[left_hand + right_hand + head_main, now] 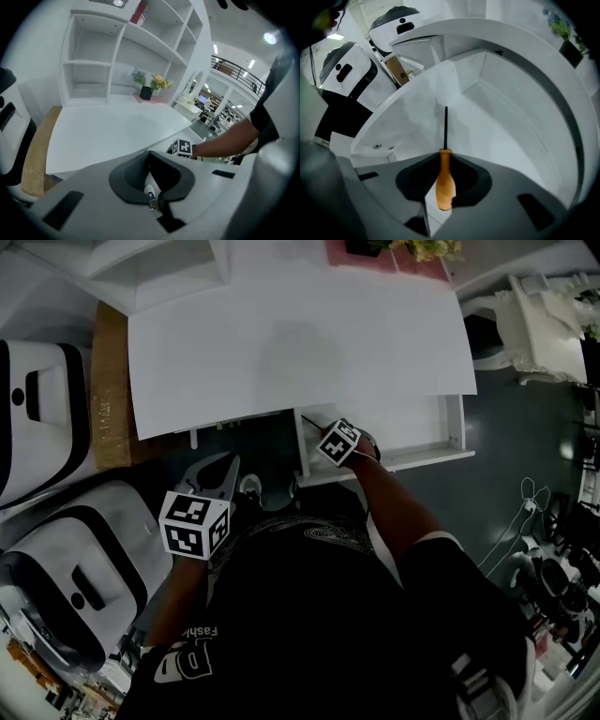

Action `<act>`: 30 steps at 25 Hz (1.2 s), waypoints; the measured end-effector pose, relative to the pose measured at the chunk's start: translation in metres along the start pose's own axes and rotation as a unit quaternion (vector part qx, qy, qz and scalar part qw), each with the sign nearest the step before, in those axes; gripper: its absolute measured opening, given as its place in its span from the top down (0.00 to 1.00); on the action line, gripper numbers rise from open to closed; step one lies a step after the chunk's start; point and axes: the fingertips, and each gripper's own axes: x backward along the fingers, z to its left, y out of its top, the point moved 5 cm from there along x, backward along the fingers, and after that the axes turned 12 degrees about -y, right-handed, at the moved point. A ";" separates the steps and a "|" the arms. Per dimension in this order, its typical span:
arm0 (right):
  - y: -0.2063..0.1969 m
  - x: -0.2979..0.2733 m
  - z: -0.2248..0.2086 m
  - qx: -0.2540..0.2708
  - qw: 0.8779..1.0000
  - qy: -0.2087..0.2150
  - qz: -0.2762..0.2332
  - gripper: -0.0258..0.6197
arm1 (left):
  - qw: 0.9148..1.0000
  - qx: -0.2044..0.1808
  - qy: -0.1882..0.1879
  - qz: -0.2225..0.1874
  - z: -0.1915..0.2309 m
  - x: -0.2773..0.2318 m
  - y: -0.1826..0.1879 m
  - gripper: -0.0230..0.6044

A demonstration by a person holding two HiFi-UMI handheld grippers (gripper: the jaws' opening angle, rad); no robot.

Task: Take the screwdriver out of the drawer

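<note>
The right gripper [445,157] points almost straight down into the drawer [511,136], its jaws clamped on the orange handle of the screwdriver [445,185]. The grip sits on the handle rather than the thin shaft, probably because the thick handle gives the pads more to press on and will not slip or roll. The handle runs along the gap between the jaws at lower centre of the right gripper view. The dark shaft sticks out past the fingertips toward the upper middle of the frame, so the tool lies in line with the jaws and should come up without swinging. The tip seems to rest on the drawer's white floor, or just above it, so the tool is not yet out. The drawer walls rise at the upper left and right of that view, so the lift likely has to go up before it goes anywhere sideways.

In the head view the drawer stands pulled out from under the desk [300,343], at right of centre, open far enough for the gripper to reach in from above.

The left gripper [228,465] hangs at lower left, apart from the drawer and tilted down, its jaws together on nothing. Behind the tips a gap shows only floor and a shoe [149,192]. It looks parked there to keep out of the way.
</note>
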 end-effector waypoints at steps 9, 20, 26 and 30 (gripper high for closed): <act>-0.007 0.029 -0.007 0.006 0.999 -0.035 -0.008 0.84 | 0.999 -0.026 -0.026 -0.003 -0.002 0.000 0.007 0.94; -0.002 0.087 -0.005 -0.044 0.994 -0.090 -0.048 0.84 | 0.995 -0.069 -0.066 -0.009 -0.010 0.006 0.015 0.94; 0.009 0.133 0.002 -0.092 0.984 -0.122 -0.096 0.84 | 0.992 -0.092 -0.088 -0.012 -0.017 0.013 0.017 0.94; 0.017 0.166 0.009 -0.124 0.972 -0.143 -0.137 0.84 | 0.989 -0.108 -0.102 -0.015 -0.023 0.019 0.018 0.94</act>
